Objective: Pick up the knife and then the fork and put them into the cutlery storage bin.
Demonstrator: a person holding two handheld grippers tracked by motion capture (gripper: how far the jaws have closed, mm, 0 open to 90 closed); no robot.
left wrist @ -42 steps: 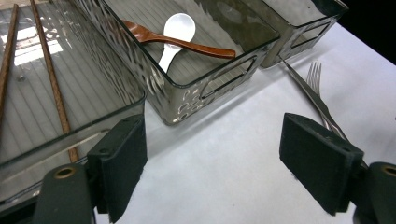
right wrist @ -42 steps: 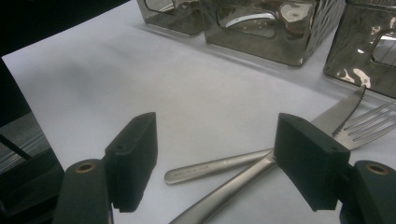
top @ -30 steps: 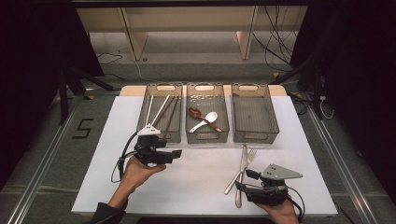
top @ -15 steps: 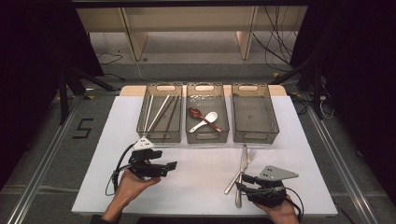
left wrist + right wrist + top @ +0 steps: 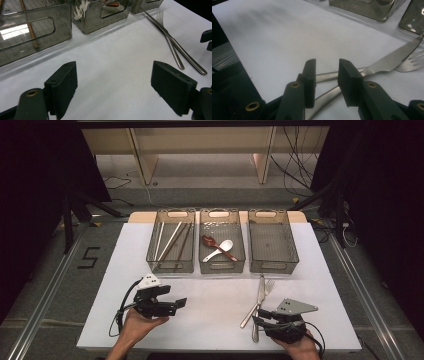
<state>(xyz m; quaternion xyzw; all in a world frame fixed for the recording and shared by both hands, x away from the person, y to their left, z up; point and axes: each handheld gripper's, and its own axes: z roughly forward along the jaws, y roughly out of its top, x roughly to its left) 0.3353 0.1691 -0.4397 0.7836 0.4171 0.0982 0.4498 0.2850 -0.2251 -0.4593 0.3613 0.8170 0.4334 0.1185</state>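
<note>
At bench's near right corner, knife (image 5: 258, 297) and fork (image 5: 263, 296) lying crossed, steel, slim, glossy. Right gripper (image 5: 325, 82) jaws just been closing around handles, narrow gap remaining, not yet gripping: pickup starting. Left gripper (image 5: 113, 87), now nearer bench's front edge than before, jaws wide, holding nothing. Three clear bins (image 5: 273, 266) standing behind.

Lab-like test rig: white table (image 5: 210, 320), loose floor cables (image 5: 295, 170), dark curtains (image 5: 30, 195).
</note>
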